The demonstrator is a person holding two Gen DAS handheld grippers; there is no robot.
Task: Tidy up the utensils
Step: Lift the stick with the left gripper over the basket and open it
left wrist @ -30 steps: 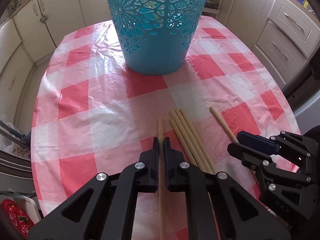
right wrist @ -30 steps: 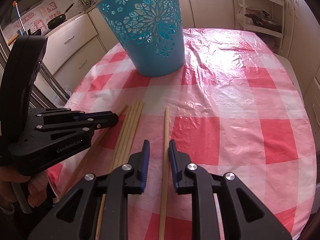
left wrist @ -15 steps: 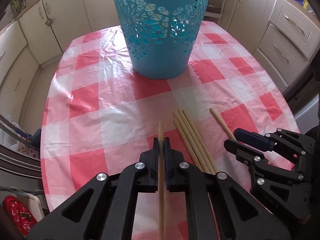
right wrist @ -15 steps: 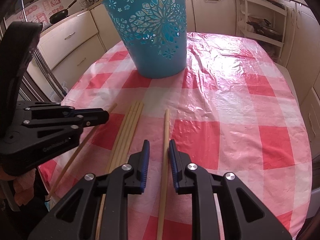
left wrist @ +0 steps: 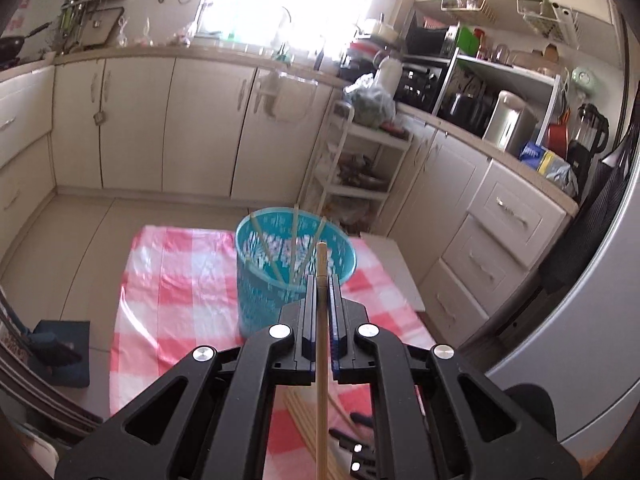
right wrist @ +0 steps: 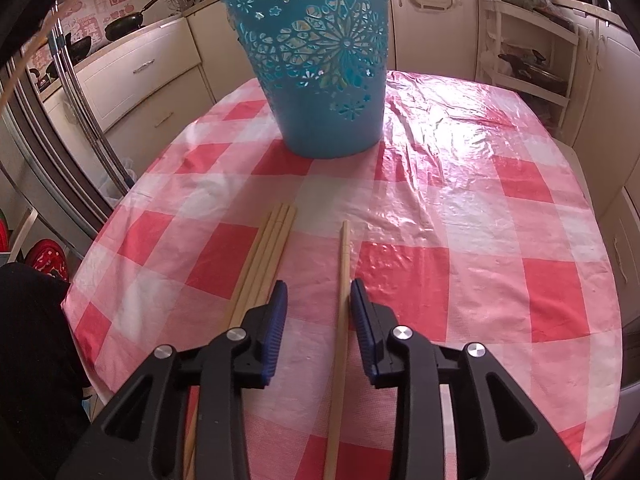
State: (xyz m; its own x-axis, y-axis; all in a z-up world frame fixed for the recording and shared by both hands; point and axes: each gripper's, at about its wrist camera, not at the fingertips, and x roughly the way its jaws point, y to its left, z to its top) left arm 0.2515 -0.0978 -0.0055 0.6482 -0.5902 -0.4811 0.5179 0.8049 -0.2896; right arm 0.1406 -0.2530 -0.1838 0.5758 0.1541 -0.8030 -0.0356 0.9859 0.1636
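My left gripper [left wrist: 321, 280] is shut on a wooden chopstick [left wrist: 321, 344] and holds it high above the table, its tip in line with the blue openwork basket [left wrist: 294, 268], which holds three chopsticks. My right gripper [right wrist: 318, 292] is open, low over the table, with a single chopstick [right wrist: 342, 280] lying between its fingers, nearer the right one. A bundle of chopsticks [right wrist: 270, 252] lies just left of it. The basket [right wrist: 316, 68] stands at the table's far side.
The red-and-white checked tablecloth [right wrist: 480, 220] covers the table. Kitchen cabinets [left wrist: 132, 128] and a white shelf trolley [left wrist: 360, 168] stand beyond it. A fridge [left wrist: 592, 300] is at the right. More chopsticks and the right gripper show below the left gripper.
My left gripper has lifted its chopstick off the table and risen high, now looking down on the basket. My right gripper has opened wider over the single chopstick.
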